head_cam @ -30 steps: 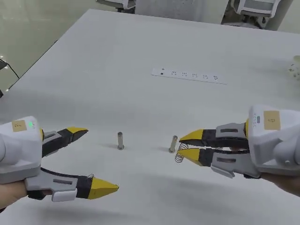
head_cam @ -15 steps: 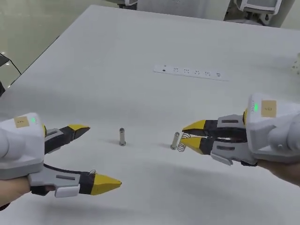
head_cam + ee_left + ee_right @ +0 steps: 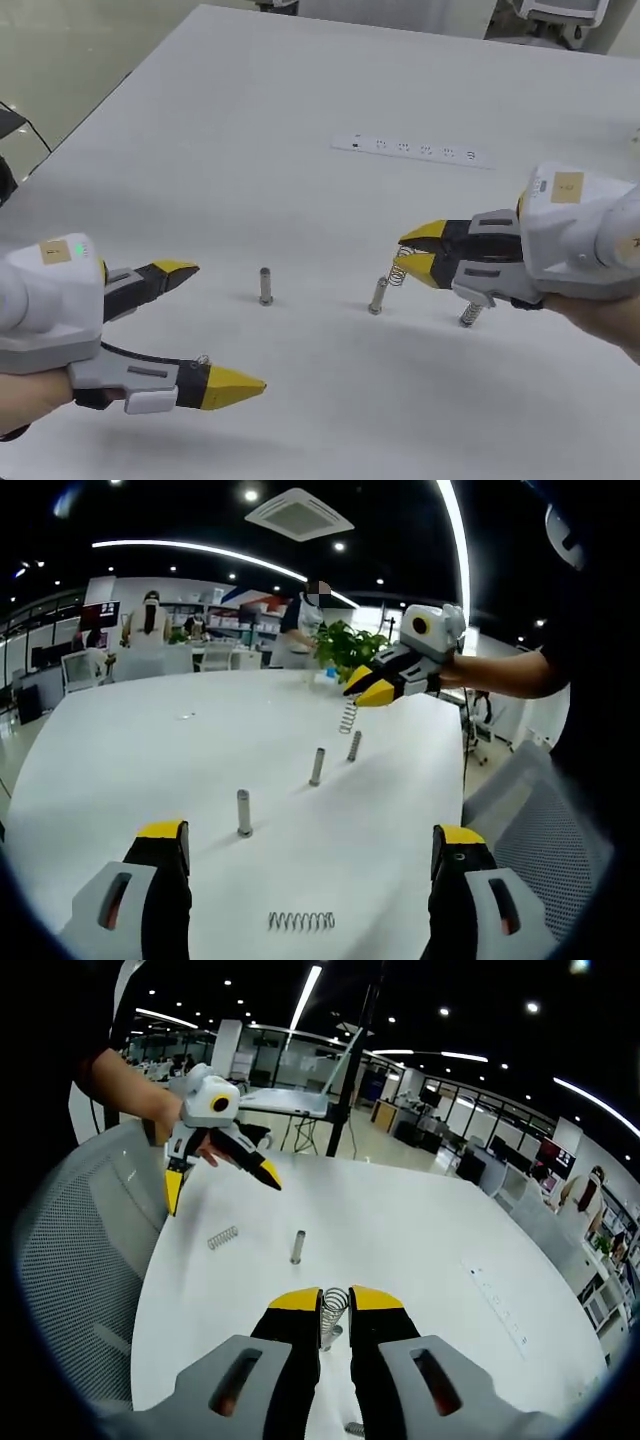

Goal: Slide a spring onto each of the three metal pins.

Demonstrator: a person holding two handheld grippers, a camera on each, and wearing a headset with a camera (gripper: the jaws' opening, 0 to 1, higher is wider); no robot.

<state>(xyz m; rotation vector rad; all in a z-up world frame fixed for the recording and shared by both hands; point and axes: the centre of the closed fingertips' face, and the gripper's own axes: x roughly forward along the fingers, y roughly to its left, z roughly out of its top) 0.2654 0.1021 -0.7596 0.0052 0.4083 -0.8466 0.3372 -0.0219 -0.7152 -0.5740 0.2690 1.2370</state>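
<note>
"Head view first: how far along is the job?"

"Three short upright steel pins stand in a row on the white bench [image 3: 300,120], closer to its near edge than to its far one. The right-hand pin [image 3: 469,315] looks ribbed, as if a coil already sits on it, but it is too small to be sure. The middle pin [image 3: 378,296] and the left-hand pin [image 3: 265,285] are bare."

"And the right gripper?"

"The yellow-tipped right gripper [image 3: 402,250] has its jaws pressed together on a small coiled wire spring [image 3: 397,273]. The spring hangs just beside the top of the middle pin, not yet over it, and I cannot tell whether they touch. The right gripper view shows the same pinch, with the coil between the tips."

"The left one?"

"The left gripper [image 3: 228,325] is spread wide and carries nothing, out toward the bench's left edge. In the left gripper view a second loose wire spring [image 3: 301,920] lies flat on the bench between its jaws."

"So what remains?"

"As I judge it, one pin is probably done and one spring is about to be threaded. The loose spring is yet to be picked up for the left-hand pin."
</note>
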